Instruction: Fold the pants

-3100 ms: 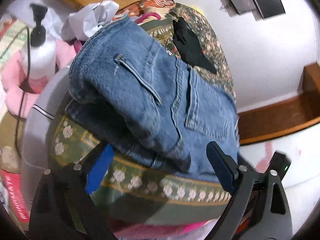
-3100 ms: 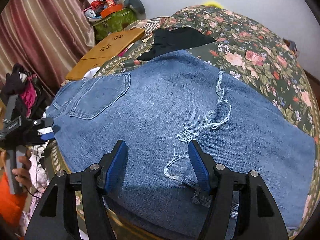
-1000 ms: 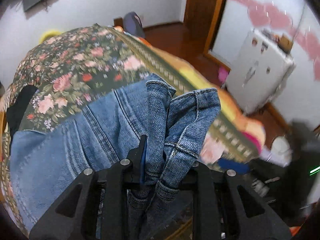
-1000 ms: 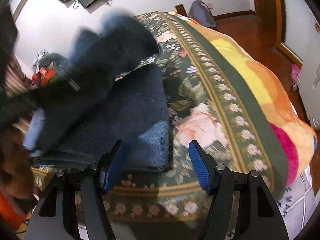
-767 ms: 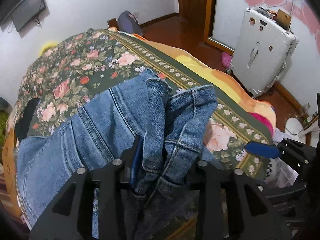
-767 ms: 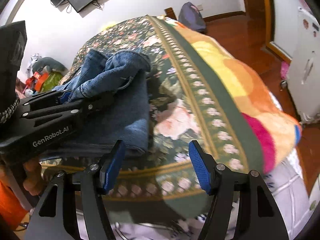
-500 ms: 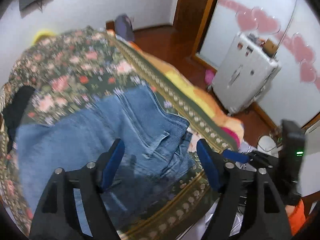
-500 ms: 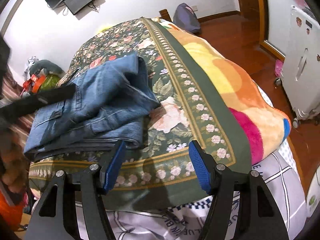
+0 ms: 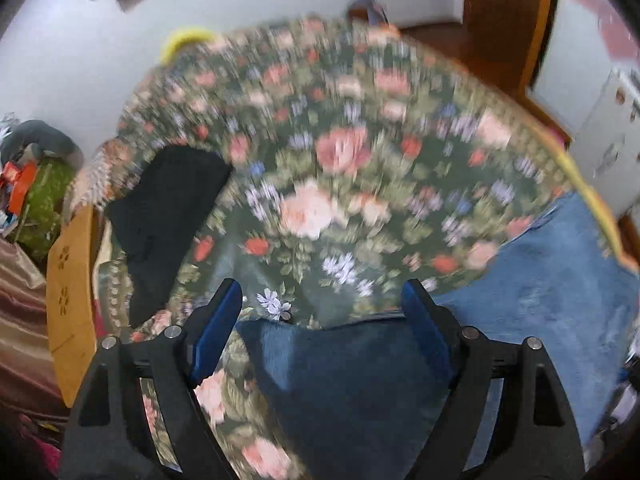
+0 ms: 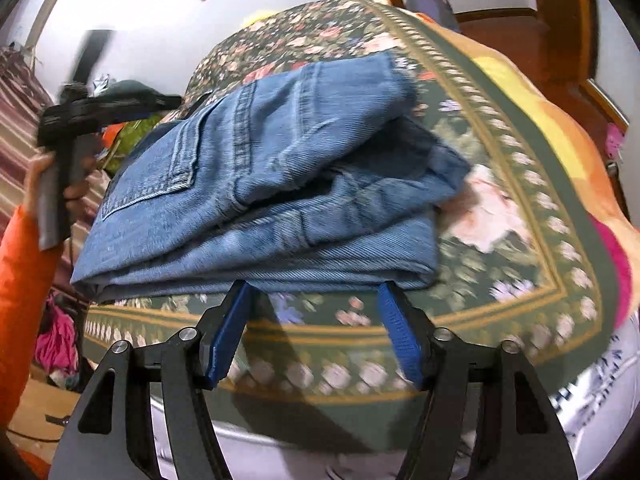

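The folded jeans (image 10: 256, 184) lie crosswise just ahead of the right gripper (image 10: 314, 332); both grippers' fingers are spread, empty.

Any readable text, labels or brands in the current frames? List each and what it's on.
None can be read.
White sheet at the bed's lower right edge: dark blue printed characters, too blurred to read.
Folded jeans: no label or tag visible.
Left gripper body: no lettering legible, motion-blurred.
Left wrist view: heavily blurred, no text visible.
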A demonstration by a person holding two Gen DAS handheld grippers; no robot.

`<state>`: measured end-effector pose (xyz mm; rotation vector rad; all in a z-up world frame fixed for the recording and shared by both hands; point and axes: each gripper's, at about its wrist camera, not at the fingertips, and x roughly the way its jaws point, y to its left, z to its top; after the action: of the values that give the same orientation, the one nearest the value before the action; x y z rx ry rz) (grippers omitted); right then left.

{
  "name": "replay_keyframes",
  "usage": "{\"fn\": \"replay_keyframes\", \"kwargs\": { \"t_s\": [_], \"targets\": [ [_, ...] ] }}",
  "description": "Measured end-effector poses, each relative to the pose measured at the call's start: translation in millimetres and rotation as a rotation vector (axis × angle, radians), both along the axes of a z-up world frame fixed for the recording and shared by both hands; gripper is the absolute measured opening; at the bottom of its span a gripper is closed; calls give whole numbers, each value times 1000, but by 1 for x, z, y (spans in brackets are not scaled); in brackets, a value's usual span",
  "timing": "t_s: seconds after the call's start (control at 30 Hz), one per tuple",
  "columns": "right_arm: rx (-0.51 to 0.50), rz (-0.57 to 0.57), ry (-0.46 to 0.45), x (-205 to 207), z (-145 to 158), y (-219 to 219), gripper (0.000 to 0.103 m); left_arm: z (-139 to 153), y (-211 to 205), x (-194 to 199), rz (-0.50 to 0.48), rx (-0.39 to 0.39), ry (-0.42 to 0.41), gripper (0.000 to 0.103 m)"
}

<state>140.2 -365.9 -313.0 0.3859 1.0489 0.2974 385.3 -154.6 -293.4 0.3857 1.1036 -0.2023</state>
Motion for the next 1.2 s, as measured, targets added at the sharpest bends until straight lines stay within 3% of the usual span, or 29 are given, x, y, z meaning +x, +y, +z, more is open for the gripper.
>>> {"fn": "replay_keyframes", "kwargs": {
  "t_s": [0.1, 0.23, 0.6, 0.83, 0.97, 1.17, 1.2],
  "targets": [
    [-32, 10, 5, 12, 5, 4, 65, -27, 8, 7, -35, 16, 52, 82],
    [-63, 34, 1, 35, 10, 5, 65, -26, 38, -11, -41, -44, 35, 82],
    [-184, 174, -99, 117, 19, 50, 62, -10, 133, -95, 199, -171, 58, 82],
    [-206, 208, -162, 94, 33, 45, 62, -9, 127, -168, 281, -338, 96, 80],
    [-194, 199, -179, 77, 47, 35, 62, 8, 117, -182, 281, -303, 28, 77],
    [-101, 226, -241, 35, 73, 35, 62, 51, 114, -197, 248, -366, -74, 76],
    [-89, 232, -241, 31, 74, 38, 62, 55, 111, -202, 224, -372, -79, 72]
  ]
}}
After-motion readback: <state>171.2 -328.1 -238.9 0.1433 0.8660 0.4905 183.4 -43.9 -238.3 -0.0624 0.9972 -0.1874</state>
